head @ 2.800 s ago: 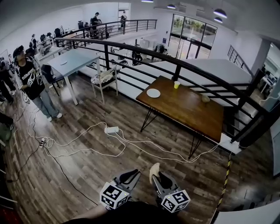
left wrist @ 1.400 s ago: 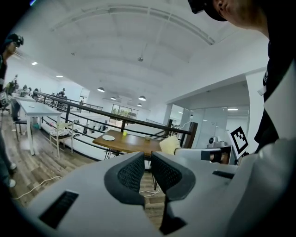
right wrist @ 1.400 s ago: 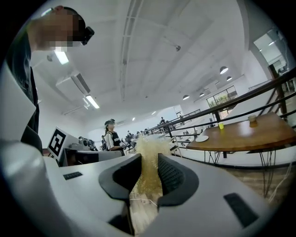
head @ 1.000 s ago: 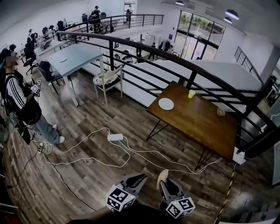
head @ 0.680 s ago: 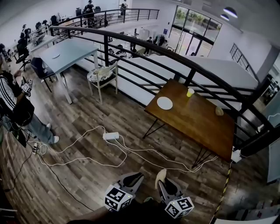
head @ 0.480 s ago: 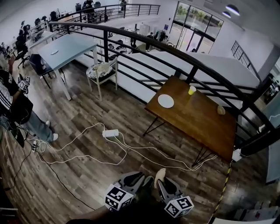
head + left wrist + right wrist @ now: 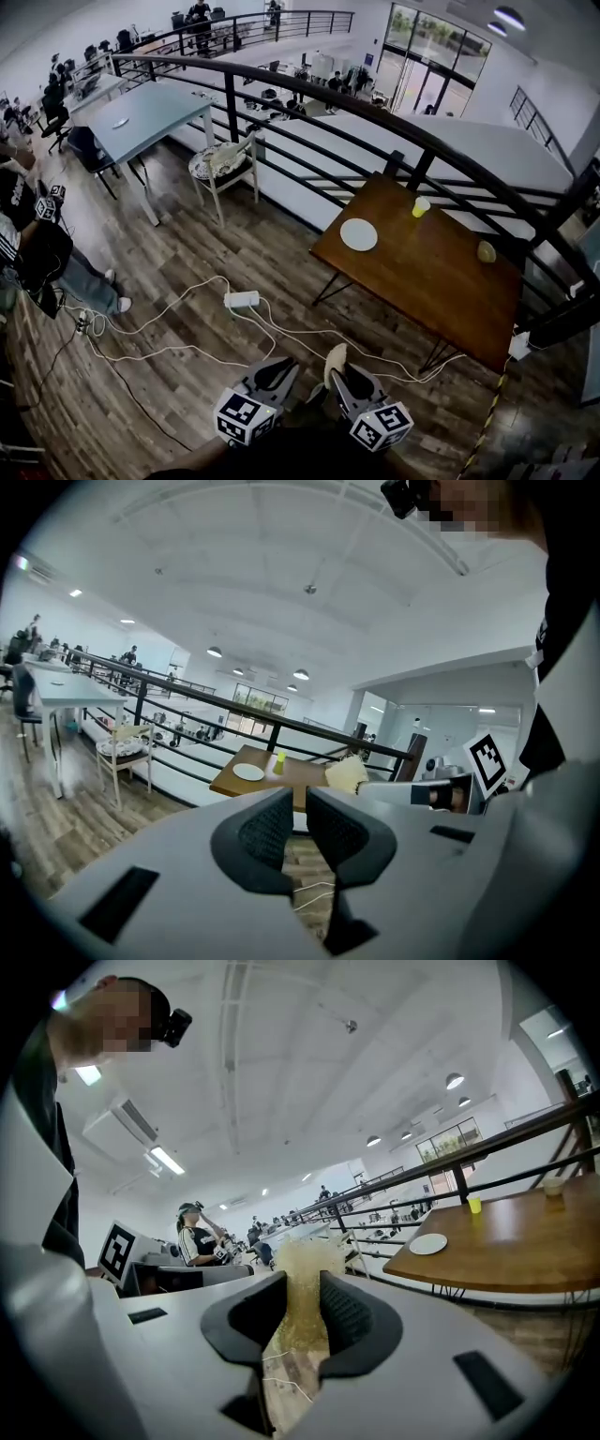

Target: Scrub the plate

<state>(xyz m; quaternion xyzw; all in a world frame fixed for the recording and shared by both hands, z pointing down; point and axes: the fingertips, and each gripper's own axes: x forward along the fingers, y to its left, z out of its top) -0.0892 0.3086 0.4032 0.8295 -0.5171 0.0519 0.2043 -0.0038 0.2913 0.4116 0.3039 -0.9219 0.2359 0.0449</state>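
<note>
Wooden table bears plate; right gripper clamps sponge

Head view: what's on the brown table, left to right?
plate → yellow cup → yellowish lump

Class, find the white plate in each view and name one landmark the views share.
Head view: plate, right of centre, near the table's left end.
Left gripper view: plate, left of centre, just above the tongs.
Right gripper view: plate, right of centre.
Shared landmark: the yellow cup beside it.
</note>
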